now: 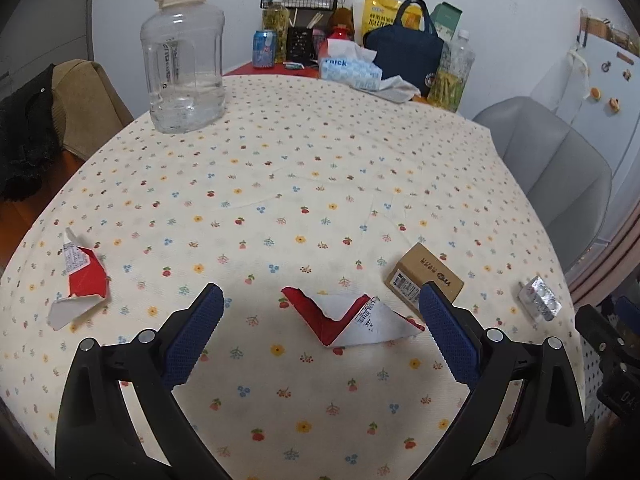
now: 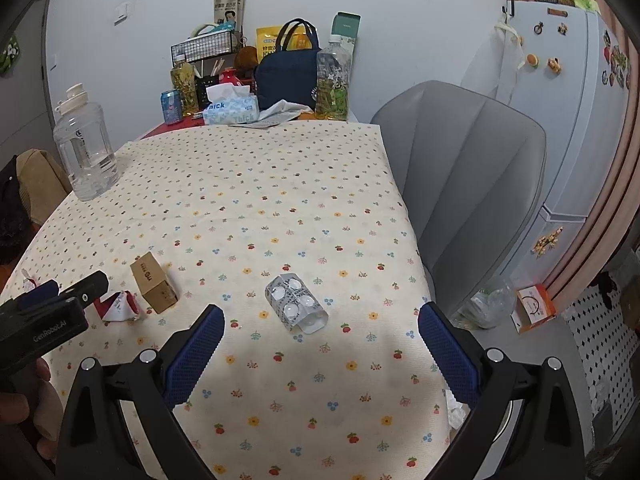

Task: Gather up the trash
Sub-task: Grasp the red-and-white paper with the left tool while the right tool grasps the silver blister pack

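Four bits of trash lie along the near part of the flowered tablecloth (image 1: 320,184), and the small brown cardboard box (image 1: 425,280) serves as the marker for all of them. Just to its left, close but seemingly not touching, sits a torn red-and-white wrapper (image 1: 352,322), folded up like a tent; well to the left of the box, near the cloth's edge, lies a second torn red-and-white scrap (image 1: 82,280); to the right of the box, apart from it, rests a crumpled silver blister pack (image 2: 295,304). They look scattered loosely, each with bare cloth around it, probably so each can be pinched on its own. Far behind the box stand things that do not seem to be trash: a large clear water jug (image 1: 185,60) and a tissue box (image 1: 352,72) among bottles and bags. The left gripper (image 1: 320,338) hovers low over the cloth, its blue pads spread wide and empty, with the tented wrapper between them, so that piece seems the likely first pick. The right gripper (image 2: 320,354) is likewise released and holds nothing, pointed forward with the blister pack just ahead of its gap. In the right wrist view a hand (image 2: 24,404) is seen gripping the left tool's handle, angled toward the box.
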